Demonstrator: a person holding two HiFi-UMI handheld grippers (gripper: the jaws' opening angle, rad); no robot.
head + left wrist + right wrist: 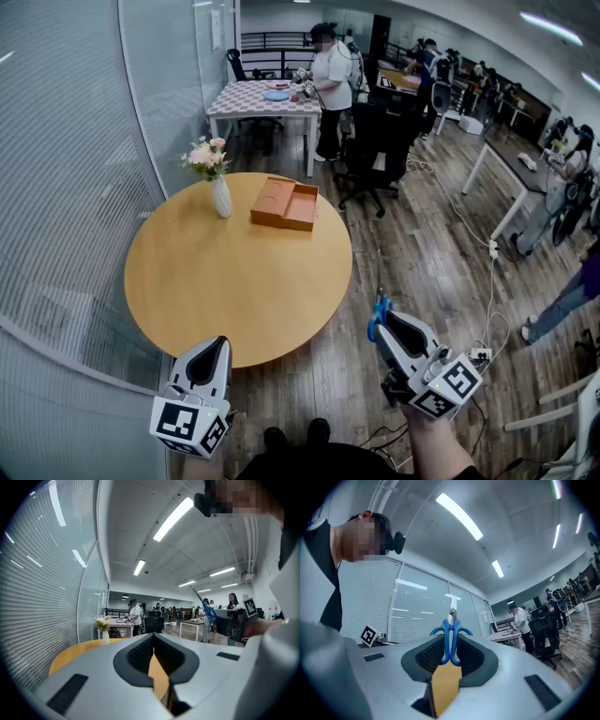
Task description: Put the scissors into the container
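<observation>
the fingers [429, 656] of your right gripper [451, 651] are pressing in on the blue handle loops of the scissors [451, 634], with the closed blades pointing up and away from you. the gap is only as wide as the two loops side by side, and both dark pads are bearing on the plastic.

the fingers of your left gripper [153, 648] are pressed together with nothing between them, and that gripper is hanging low by the near edge of the round surface [234, 281].

you are holding the scissors out over the floor, off the right rim of the surface, well apart from the orange container [284, 203]. it is lying on the far side, near the vase [220, 197] of flowers.

the scissors are likely handling as a light, stiff thing: hard plastic loops and thin metal blades. the smooth, rounded loops may be letting the tool pivot or slip in the pads if you swing it fast. the handles are looking like the right place to grip, keeping the pointed end clear. the container is looking shallow and open-topped, so a low, level release should be suiting it best.
</observation>
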